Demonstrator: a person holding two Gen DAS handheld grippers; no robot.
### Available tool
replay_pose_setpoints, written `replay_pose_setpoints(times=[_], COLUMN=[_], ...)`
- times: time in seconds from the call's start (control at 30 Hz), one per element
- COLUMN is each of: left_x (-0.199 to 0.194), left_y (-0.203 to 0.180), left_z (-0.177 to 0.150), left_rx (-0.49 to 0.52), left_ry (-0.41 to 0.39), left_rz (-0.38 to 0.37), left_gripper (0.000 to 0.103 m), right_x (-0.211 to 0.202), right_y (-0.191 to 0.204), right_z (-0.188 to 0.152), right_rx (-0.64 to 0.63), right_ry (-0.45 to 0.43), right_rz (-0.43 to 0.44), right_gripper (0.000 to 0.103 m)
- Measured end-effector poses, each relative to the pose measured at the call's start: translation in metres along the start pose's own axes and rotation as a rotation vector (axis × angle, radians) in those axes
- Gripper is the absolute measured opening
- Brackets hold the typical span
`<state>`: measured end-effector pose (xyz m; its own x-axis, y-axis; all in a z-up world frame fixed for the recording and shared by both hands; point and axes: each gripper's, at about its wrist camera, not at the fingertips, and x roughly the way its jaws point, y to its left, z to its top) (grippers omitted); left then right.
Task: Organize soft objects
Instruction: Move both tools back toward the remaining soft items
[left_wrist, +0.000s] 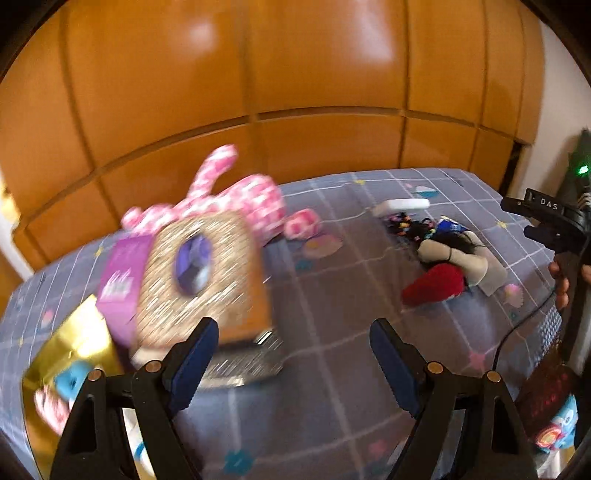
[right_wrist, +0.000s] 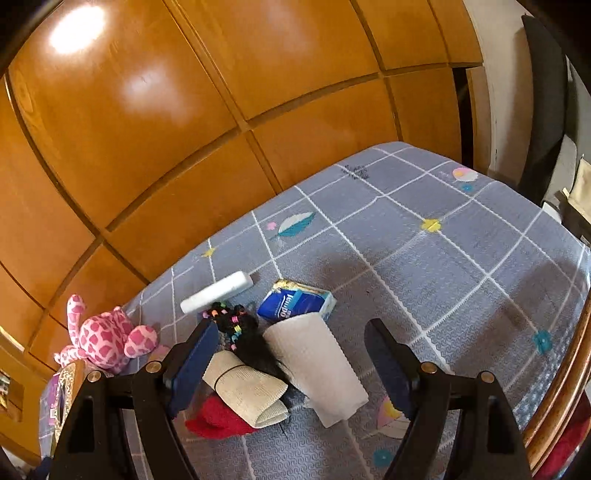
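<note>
A pink-and-white plush toy (left_wrist: 243, 199) lies at the back left of the bed; it also shows in the right wrist view (right_wrist: 107, 338). A pile of soft things lies further right: a red cloth (right_wrist: 218, 419), a beige rolled bandage (right_wrist: 247, 391), a white paper roll (right_wrist: 317, 365), black hair with coloured ties (right_wrist: 240, 332), a blue tissue pack (right_wrist: 295, 302) and a white block (right_wrist: 216, 291). My left gripper (left_wrist: 293, 363) is open and empty over the bedsheet. My right gripper (right_wrist: 290, 363) is open, just above the pile.
A glittery gold box with a purple window (left_wrist: 199, 273), a purple carton (left_wrist: 123, 273) and a gold packet (left_wrist: 74, 350) stand at the left. The bed has a grey checked sheet (right_wrist: 461, 266). Orange wooden panels (right_wrist: 184, 110) rise behind it. The right gripper's body (left_wrist: 554, 225) shows in the left wrist view.
</note>
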<state>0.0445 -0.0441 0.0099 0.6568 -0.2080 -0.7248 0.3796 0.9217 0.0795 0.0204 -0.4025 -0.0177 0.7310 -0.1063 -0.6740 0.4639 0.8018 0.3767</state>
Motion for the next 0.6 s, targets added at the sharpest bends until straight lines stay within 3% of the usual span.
replay_pose_setpoints(times=[0.3, 0.6], left_x=[0.072, 0.147], left_y=[-0.08, -0.141], left_z=[0.072, 0.124], left_rx=[0.193, 0.339], left_ry=[0.008, 0.004], left_rz=[-0.032, -0.053], left_gripper=[0.084, 0.084], right_x=[-0.002, -0.003], right_y=[0.0, -0.017], right_z=[0.001, 0.003], right_rx=[0.017, 0.129], right_ry=[-0.013, -0.008], right_rz=[0.057, 0.139], right_gripper=[0.083, 0.083])
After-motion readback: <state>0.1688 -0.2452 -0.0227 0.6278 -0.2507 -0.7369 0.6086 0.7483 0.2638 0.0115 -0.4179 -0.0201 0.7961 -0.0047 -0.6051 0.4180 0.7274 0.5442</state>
